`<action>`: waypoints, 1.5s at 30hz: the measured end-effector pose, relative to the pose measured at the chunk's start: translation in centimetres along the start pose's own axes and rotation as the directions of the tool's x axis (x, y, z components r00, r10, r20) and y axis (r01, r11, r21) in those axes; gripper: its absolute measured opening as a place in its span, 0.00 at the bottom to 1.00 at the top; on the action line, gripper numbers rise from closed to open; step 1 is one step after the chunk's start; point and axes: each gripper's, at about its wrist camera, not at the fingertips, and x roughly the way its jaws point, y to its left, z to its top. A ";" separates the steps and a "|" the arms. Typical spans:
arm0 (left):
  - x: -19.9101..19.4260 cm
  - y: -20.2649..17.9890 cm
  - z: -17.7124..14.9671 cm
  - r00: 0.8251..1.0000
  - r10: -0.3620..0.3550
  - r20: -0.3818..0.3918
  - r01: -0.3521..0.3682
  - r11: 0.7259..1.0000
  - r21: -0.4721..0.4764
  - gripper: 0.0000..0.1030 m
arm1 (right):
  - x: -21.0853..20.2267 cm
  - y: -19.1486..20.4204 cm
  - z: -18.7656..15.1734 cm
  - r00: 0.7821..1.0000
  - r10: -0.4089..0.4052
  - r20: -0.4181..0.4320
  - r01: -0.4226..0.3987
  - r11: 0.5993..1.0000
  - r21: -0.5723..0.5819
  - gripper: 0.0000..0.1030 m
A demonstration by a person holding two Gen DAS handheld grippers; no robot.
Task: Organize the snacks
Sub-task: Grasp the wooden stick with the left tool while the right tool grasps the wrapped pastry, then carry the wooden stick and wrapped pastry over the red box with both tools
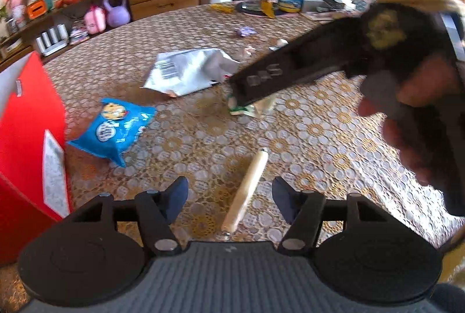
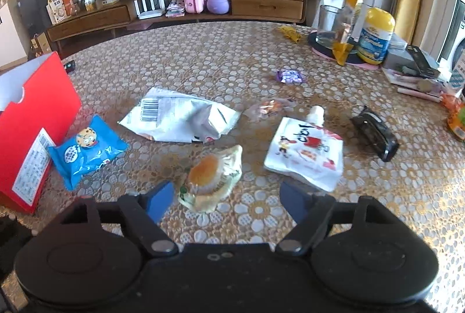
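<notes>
You are lining up 2 pickups, with nothing gripped yet.

Your right gripper (image 2: pixel 223 198), jaws wide and empty, frames the clear-wrapped jelly cup (image 2: pixel 210 178); the left gripper (image 1: pixel 229 199), equally open, straddles a sausage stick (image 1: pixel 247 191). Next, close, then carry to the red box (image 2: pixel 35 121).

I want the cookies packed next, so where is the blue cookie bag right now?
In the right wrist view the blue cookie bag lies on the table at the left, against the red box, left of the silver bag.
</notes>
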 end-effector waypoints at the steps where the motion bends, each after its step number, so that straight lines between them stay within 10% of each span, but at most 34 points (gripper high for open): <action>1: 0.2 -0.1 -0.1 1.000 -0.015 -0.006 0.015 1.000 0.009 0.55 | 0.3 0.1 0.0 1.000 -0.001 -0.005 0.001 1.000 0.001 0.74; 16: 1.1 -0.9 0.0 0.997 -0.068 -0.019 0.069 0.995 0.078 0.11 | 2.4 1.1 -0.3 0.999 0.028 -0.021 -0.028 1.000 -0.010 0.43; 45: -6.2 1.2 0.5 0.999 0.005 0.052 0.000 0.994 -0.107 0.10 | -9.6 2.5 -3.2 0.996 0.059 0.067 -0.051 0.991 -0.120 0.41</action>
